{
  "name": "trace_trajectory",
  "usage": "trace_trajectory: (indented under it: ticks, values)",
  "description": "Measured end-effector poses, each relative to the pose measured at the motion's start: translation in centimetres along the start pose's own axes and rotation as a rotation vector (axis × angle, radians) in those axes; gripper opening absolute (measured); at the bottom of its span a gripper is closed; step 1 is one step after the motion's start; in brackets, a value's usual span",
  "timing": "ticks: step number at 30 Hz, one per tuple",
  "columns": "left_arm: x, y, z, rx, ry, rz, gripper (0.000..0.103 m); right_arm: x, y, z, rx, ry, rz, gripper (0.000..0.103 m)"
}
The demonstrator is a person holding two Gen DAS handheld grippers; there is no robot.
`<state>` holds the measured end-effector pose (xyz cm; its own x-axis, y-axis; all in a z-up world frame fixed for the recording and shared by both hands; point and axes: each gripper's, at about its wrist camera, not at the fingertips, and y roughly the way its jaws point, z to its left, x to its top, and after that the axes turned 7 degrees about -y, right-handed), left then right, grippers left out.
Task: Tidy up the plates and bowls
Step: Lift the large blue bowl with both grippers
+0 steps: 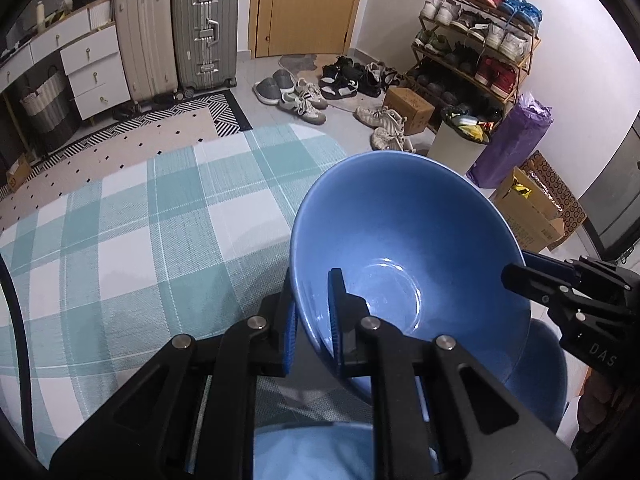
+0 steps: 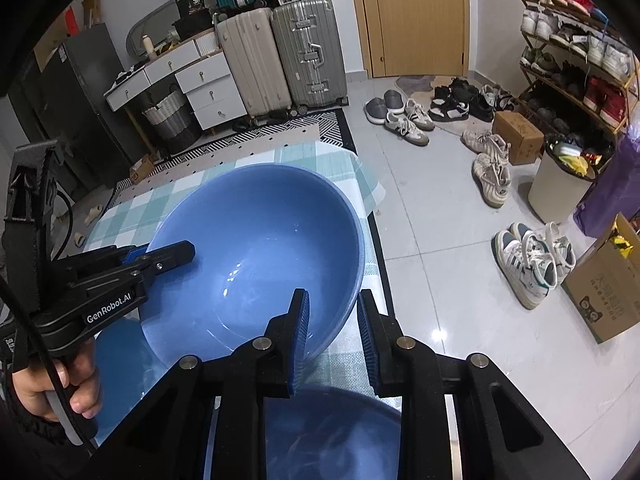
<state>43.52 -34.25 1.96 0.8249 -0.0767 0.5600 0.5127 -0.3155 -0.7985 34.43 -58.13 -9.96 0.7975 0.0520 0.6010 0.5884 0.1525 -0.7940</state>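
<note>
A large blue bowl (image 1: pixel 404 248) is held tilted above the checked tablecloth (image 1: pixel 120 232). My left gripper (image 1: pixel 314 324) is shut on its near rim, one finger inside and one outside. In the right wrist view the same bowl (image 2: pixel 256 248) has my right gripper (image 2: pixel 334 332) straddling its right rim with the jaws apart, a gap showing between the outer pad and the wall. The left gripper (image 2: pixel 168 258) also shows there, clamped on the bowl's left rim. More blue dishes lie below: one (image 1: pixel 536 376) under the bowl and one (image 2: pixel 336 432) near the bottom edge.
The table edge (image 2: pixel 372 216) drops to a tiled floor with scattered shoes (image 2: pixel 488 172). A shoe rack (image 1: pixel 476 44), a white bin (image 2: pixel 560 184), cardboard boxes (image 2: pixel 604 288), suitcases (image 1: pixel 176 32) and a drawer unit (image 1: pixel 96 68) stand around.
</note>
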Motion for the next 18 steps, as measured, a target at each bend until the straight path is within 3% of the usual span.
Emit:
trace_trajectory:
  ticks: [18]
  values:
    - [-1.4, -11.4, -1.3, -0.023, 0.002, -0.101, 0.011, -0.1, -9.0, 3.4, 0.012, -0.039, -0.108, 0.025]
